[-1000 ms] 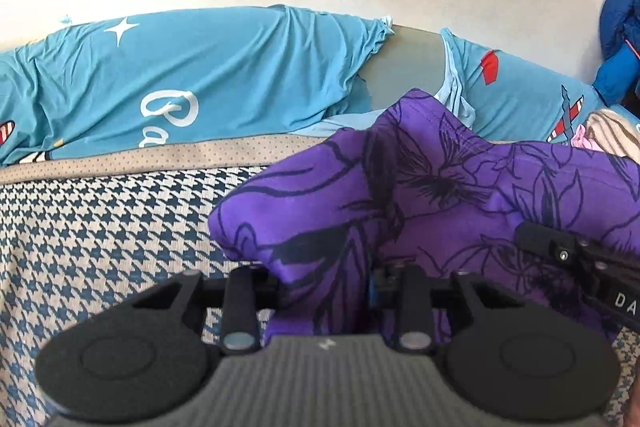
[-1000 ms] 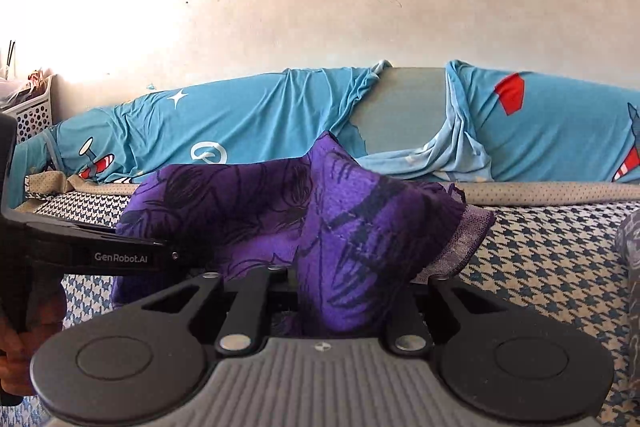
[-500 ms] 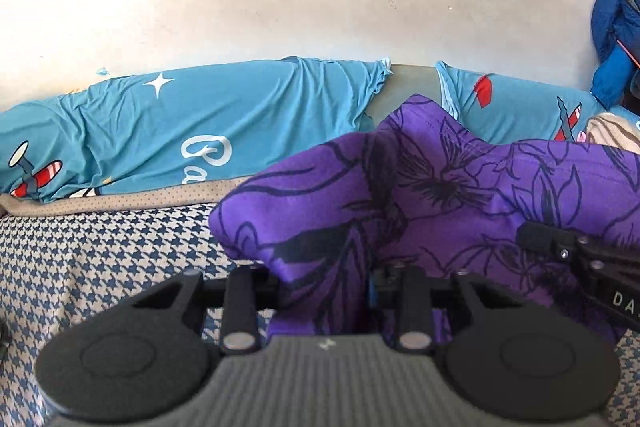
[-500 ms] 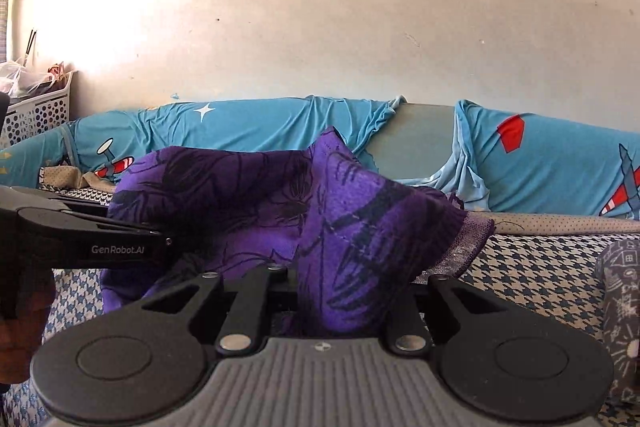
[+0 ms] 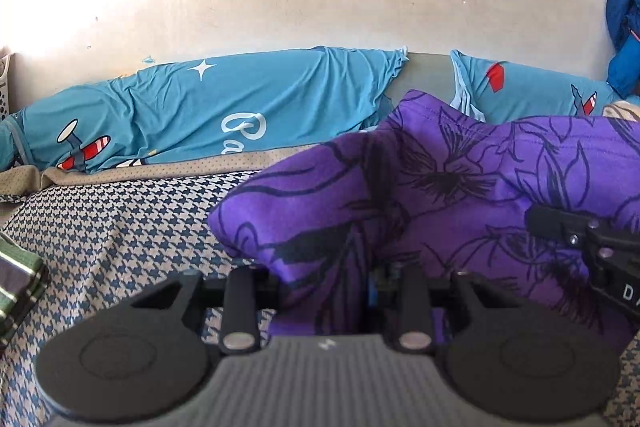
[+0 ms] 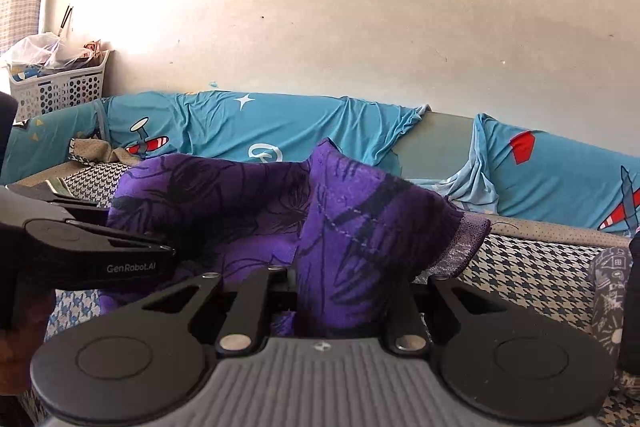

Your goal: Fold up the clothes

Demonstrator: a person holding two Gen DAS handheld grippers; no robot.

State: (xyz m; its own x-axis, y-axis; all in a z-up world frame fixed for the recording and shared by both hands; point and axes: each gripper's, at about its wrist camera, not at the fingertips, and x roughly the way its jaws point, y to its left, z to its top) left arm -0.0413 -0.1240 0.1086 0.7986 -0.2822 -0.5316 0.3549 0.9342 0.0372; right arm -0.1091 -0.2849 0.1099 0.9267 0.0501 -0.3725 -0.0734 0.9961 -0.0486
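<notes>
Both my claws are pinched on the purple floral garment (image 5: pixel 440 187) — left gripper (image 5: pixel 332 291), right gripper (image 6: pixel 344 287) — holding it bunched above the houndstooth bed (image 5: pixel 120 227) toward twelve o'clock, no neat fold showing — mid-task, I judge.

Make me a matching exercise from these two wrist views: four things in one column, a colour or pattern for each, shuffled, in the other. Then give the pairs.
Things:
1. garment held in both hand-held grippers
2. bed cover
3. sheet along the wall
4. laundry basket

Descriptions:
A. white, perforated
B. purple with dark floral lines
C. blue and beige houndstooth
D. turquoise with planes and a star

Pairs: 1-B, 2-C, 3-D, 4-A
</notes>
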